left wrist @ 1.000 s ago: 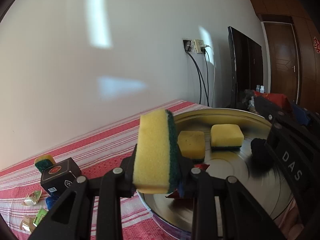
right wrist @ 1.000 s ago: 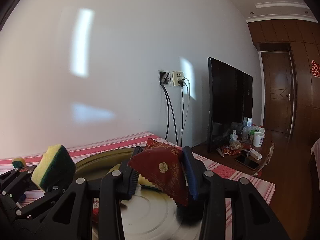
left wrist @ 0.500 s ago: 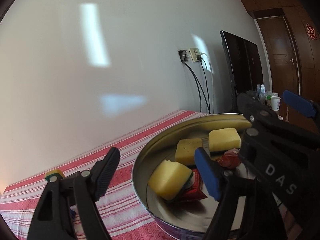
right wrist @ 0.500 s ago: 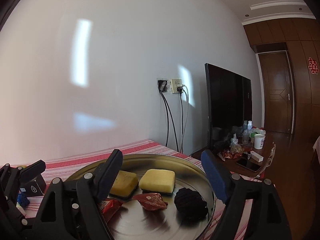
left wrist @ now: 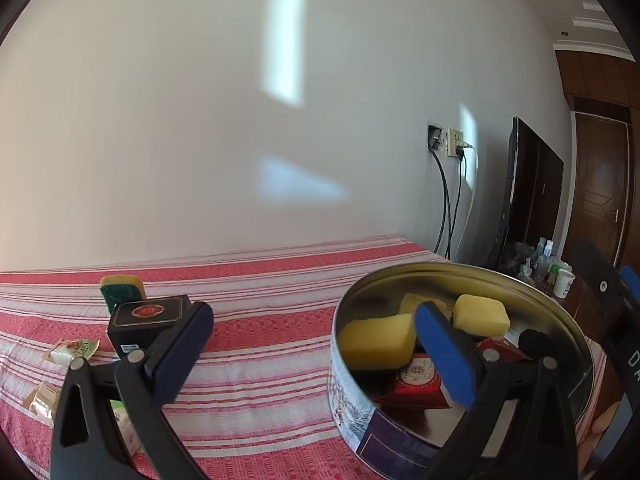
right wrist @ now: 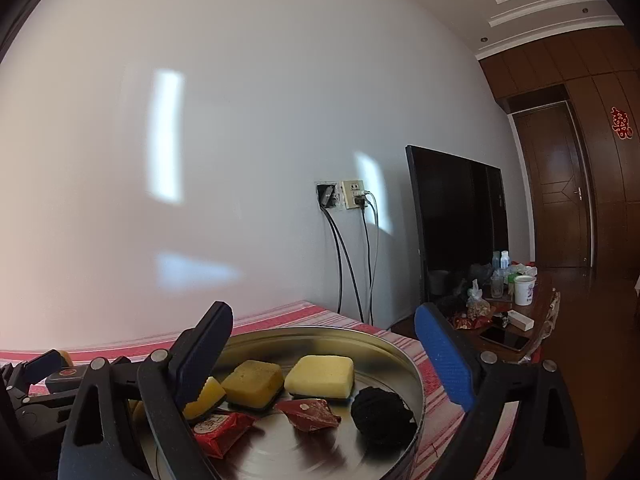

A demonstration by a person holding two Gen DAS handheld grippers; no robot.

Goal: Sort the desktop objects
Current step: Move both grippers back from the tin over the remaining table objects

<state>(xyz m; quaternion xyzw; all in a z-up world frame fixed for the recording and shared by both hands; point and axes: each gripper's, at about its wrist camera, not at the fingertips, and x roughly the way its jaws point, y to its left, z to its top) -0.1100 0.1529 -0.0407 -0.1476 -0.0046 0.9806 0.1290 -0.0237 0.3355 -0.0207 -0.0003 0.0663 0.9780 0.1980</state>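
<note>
My left gripper (left wrist: 316,344) and right gripper (right wrist: 324,356) hang over the round tin (right wrist: 400,350), jaws opening on nothing, sponges (right wrist: 320,370) inside.

The tin (left wrist: 352,368) stands at the table's (left wrist: 260,320) right end, holding three sponges (right wrist: 320,370), packets (right wrist: 310,412) and a ball (right wrist: 382,408). A box (left wrist: 150,316) lies left of it, a sponge (left wrist: 120,286) behind the box.

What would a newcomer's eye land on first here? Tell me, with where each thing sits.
First, the round metal tin on the red-striped tablecloth, holding yellow sponges, red packets and a black ball. Next, the left gripper and right gripper, both opening and empty, framing it. Left of the tin on the cloth stands a black box.
</note>
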